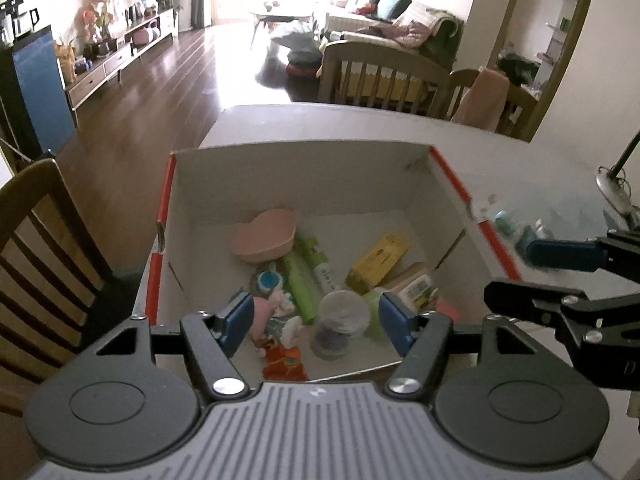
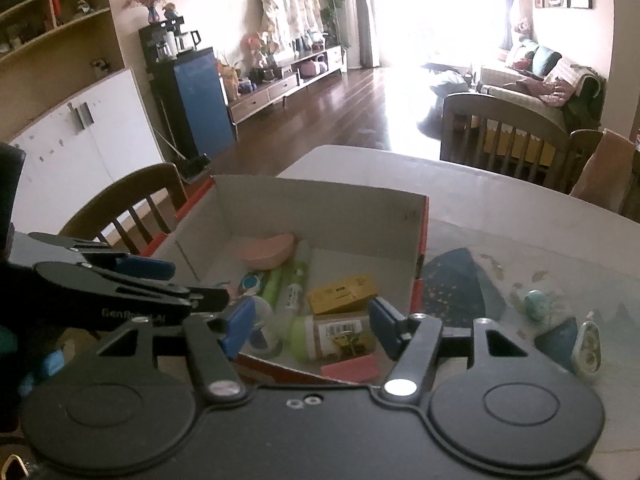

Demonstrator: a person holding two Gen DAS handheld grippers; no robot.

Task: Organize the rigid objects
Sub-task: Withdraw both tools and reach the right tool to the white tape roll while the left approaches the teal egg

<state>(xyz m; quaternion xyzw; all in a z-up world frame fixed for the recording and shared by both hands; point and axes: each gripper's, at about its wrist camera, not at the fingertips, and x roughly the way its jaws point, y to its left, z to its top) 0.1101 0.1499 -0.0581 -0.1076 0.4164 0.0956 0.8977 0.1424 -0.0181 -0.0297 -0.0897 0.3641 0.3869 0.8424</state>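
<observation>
From the left wrist camera, the left gripper [image 1: 316, 320] hangs over the near edge of the open white cardboard box with red-trimmed rims [image 1: 452, 178]. Its blue-padded fingers [image 1: 236, 318] stand apart with nothing between them. Below lie a pink heart-shaped dish [image 1: 265, 240], a green cylindrical tube [image 1: 298, 280], a yellow rectangular carton [image 1: 378, 262], a clear round-lidded jar [image 1: 343, 314] and a small pink-and-white plush figure [image 1: 272, 312]. The right gripper [image 1: 540, 276] enters from the right edge, fingers spread and empty, beside the box wall. Past that wall a small teal round object [image 1: 506, 224] rests on the pale tabletop [image 1: 400, 124].

From the right wrist camera, the right gripper [image 2: 312, 326] also hovers at the box's near rim, fingers parted on nothing. Inside are the dish, tube, yellow carton, a green-capped brown-labelled bottle [image 2: 332, 336] lying on its side and a pink flat block [image 2: 350, 370] at the near wall. To the right, outside the box, the teal object and a small oval white item [image 2: 588, 350] sit loose on the tabletop.

My reading is that both hands are free and loose pieces remain to collect. The next pick likely belongs to the right hand: keep the fingers wide, descend straight over the teal object and centre it before closing, since a round shape may roll away. The left hand should stay clear of the box opening so the carry-in path is unobstructed.
</observation>
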